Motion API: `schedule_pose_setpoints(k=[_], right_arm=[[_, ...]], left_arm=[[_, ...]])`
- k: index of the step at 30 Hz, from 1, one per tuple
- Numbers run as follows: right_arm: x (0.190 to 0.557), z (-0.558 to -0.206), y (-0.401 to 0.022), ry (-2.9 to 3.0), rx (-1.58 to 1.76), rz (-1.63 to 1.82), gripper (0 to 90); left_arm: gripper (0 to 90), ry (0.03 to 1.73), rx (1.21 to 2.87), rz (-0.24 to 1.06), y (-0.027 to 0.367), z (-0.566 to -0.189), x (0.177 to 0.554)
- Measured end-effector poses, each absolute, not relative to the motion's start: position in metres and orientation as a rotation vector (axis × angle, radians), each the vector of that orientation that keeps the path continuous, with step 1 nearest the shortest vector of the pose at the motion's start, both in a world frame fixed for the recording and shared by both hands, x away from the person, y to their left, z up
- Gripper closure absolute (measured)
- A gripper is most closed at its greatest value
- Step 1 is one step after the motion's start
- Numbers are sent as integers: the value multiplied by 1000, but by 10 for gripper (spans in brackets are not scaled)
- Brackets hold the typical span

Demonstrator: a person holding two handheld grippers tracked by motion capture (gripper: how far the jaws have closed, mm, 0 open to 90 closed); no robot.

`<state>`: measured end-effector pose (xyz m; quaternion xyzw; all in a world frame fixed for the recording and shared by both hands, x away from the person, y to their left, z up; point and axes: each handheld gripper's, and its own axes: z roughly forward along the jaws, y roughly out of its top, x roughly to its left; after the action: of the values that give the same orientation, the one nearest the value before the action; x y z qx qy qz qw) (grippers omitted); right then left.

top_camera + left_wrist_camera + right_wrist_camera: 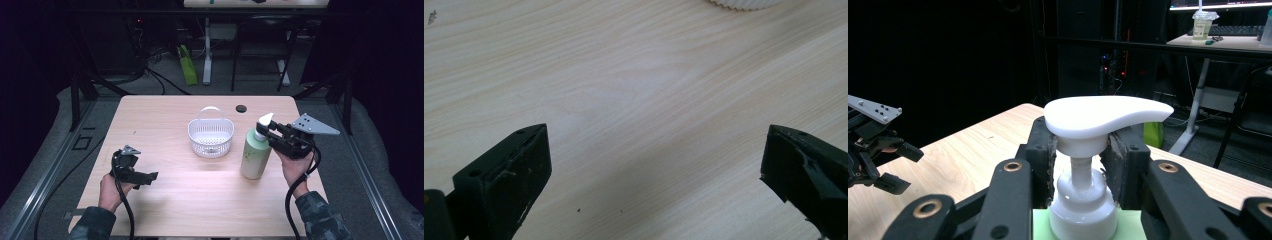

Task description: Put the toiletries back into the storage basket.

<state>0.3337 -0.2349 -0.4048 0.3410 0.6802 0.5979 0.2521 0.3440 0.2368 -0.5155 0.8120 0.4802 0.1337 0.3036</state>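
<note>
A pale green pump bottle (256, 156) with a white pump head (1103, 116) stands upright on the right half of the wooden table (165, 210). My right gripper (264, 131) comes at it level from the right and is shut on the bottle's white pump collar just under the head; in the right gripper view the black jaws (1079, 145) flank the neck on both sides. My left gripper (147, 178) lies low near the table's front left, open, with only bare wood between its jaws (656, 160). It also appears far off in the right gripper view (904, 169).
A white slotted basket (210, 136) with a handle stands mid-table, left of the bottle; its rim (744, 4) peeks in at the top of the left gripper view. A small dark round spot (241, 108) lies behind it. Desk legs and a green object (187, 65) stand on the floor beyond.
</note>
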Motion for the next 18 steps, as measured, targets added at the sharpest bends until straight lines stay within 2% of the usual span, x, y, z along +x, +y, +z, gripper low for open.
schedule_pose_setpoints(k=[18], right_arm=[[338,-386,-236,1824,892,1635,670]], left_arm=[[0,1275,2151,353,238,-516,344]])
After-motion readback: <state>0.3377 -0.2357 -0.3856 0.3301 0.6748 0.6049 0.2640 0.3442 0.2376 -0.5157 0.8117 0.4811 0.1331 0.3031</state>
